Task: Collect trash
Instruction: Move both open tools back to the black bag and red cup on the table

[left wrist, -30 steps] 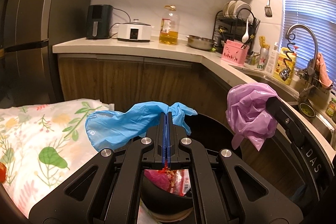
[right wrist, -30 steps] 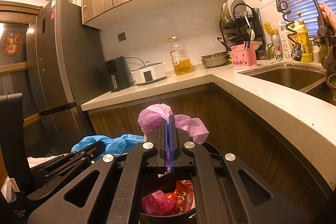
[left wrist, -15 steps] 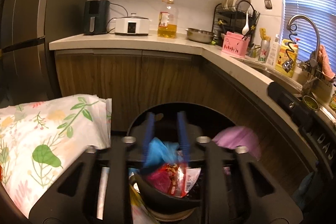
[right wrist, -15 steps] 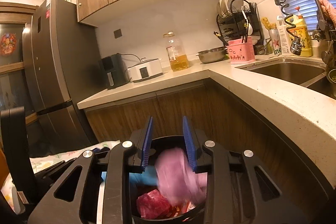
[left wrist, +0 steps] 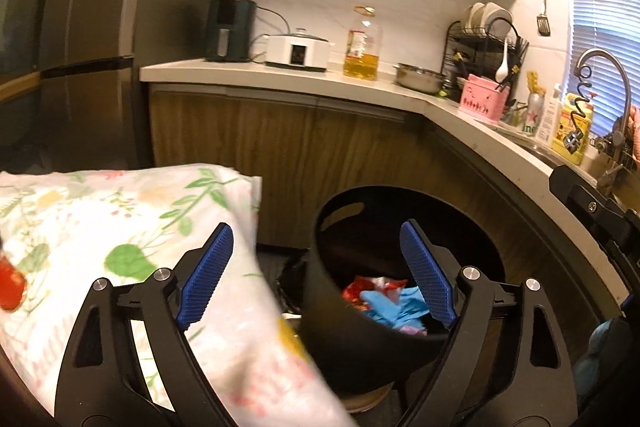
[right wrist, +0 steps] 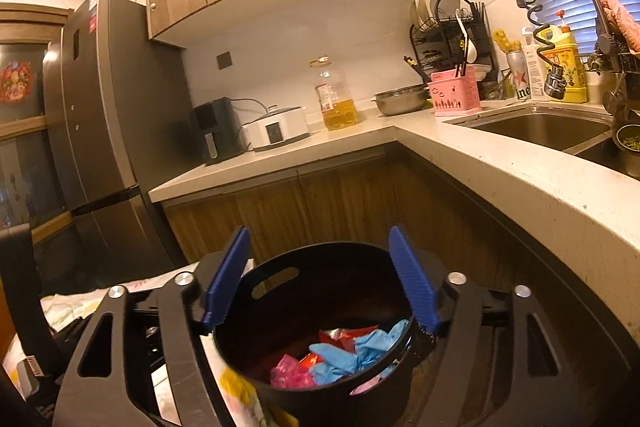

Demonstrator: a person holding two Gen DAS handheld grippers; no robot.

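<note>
A black round trash bin [left wrist: 332, 323] stands on the floor below both grippers; it also shows in the right wrist view [right wrist: 240, 351]. Inside lie a crumpled blue glove [left wrist: 394, 309] [right wrist: 352, 349], red wrappers [left wrist: 362, 291] [right wrist: 340, 335] and pink plastic [right wrist: 290, 375]. My left gripper [left wrist: 318, 275] is open and empty, above the bin's left rim and the table edge. My right gripper [right wrist: 320, 279] is open and empty, straddling the bin's mouth from above.
A table with a floral cloth [left wrist: 100, 227] sits left of the bin, a red object [left wrist: 10, 283] at its edge. Wooden cabinets [left wrist: 280, 151] and an L-shaped counter [right wrist: 520, 171] with appliances, oil bottle, dish rack and sink stand behind and right. A fridge [right wrist: 96, 131] is at left.
Both grippers opened. The blue glove and the pink plastic bag dropped from them into the bin. The left gripper swung left over the table edge.
</note>
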